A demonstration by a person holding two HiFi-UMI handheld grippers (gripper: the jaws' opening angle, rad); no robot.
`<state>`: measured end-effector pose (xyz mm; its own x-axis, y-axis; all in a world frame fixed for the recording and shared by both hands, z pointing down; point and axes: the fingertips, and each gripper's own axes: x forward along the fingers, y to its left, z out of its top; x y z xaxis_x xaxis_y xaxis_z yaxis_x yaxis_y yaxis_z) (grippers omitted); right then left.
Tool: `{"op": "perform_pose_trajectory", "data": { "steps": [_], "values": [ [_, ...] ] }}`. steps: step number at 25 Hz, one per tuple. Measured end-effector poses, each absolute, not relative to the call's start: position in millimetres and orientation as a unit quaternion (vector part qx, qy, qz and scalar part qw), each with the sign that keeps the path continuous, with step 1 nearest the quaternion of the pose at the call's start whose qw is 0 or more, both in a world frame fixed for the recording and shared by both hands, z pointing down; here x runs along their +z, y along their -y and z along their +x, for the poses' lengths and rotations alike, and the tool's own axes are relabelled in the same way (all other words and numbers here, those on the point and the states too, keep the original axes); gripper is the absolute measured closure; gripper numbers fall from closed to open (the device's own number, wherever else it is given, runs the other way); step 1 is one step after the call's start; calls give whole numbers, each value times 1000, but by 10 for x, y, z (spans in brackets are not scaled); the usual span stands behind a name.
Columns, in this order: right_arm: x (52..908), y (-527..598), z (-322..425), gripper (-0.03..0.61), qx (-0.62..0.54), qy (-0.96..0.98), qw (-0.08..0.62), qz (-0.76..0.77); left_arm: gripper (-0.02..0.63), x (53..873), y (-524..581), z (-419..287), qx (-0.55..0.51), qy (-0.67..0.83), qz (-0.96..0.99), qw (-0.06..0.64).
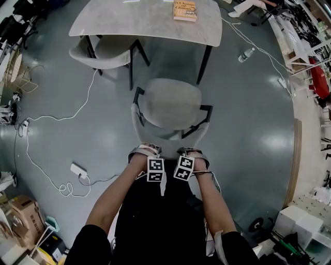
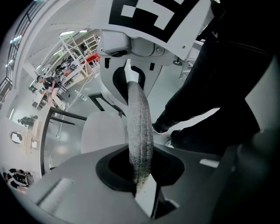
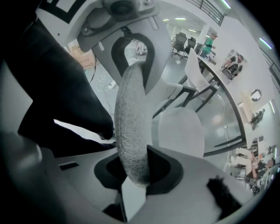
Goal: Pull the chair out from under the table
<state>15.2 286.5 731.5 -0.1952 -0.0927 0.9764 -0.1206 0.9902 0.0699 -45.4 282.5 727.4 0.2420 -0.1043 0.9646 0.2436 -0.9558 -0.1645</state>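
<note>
- The chair [image 1: 170, 103] stands out from under the bench [image 1: 139, 23]. Its seat lies wholly clear of the bench's near edge, and its front is near the bench's front legs.
- The left tool [image 1: 146, 151] and right tool [image 1: 192, 153] sit side by side on the top edge of the backrest [image 2: 140, 122], each pointing steeply down.
- Each tool is closed to a narrow gap on that padded edge, which runs straight between its jaws. The jaws press on it from both sides.
- The person stands right behind the backrest, with the legs close to it.
- Bare floor [image 1: 248, 119] lies open on both sides of the chair. A white cable [image 1: 77, 115] crosses the left side and runs to a power strip [image 1: 78, 170].
- A second chair [image 1: 103, 52] is tucked under the bench's left end, apart from the first.
- A book [image 1: 185, 10] lies on the bench top near its right end.
- A bottle [image 1: 246, 54] is on the floor to the right of the bench; what it holds cannot be told.
- Cardboard boxes [image 1: 20, 212] sit at the lower left and white boxes [image 1: 300, 225] at the lower right. Their contents are not visible.
</note>
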Motion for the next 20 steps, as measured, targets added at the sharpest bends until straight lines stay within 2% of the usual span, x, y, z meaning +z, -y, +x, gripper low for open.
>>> {"op": "perform_pose_trajectory", "data": {
  "steps": [20],
  "values": [
    [7329, -3192, 127, 495, 0, 777, 628, 46, 541, 7294, -3194, -480, -614, 43, -779, 121]
  ]
}}
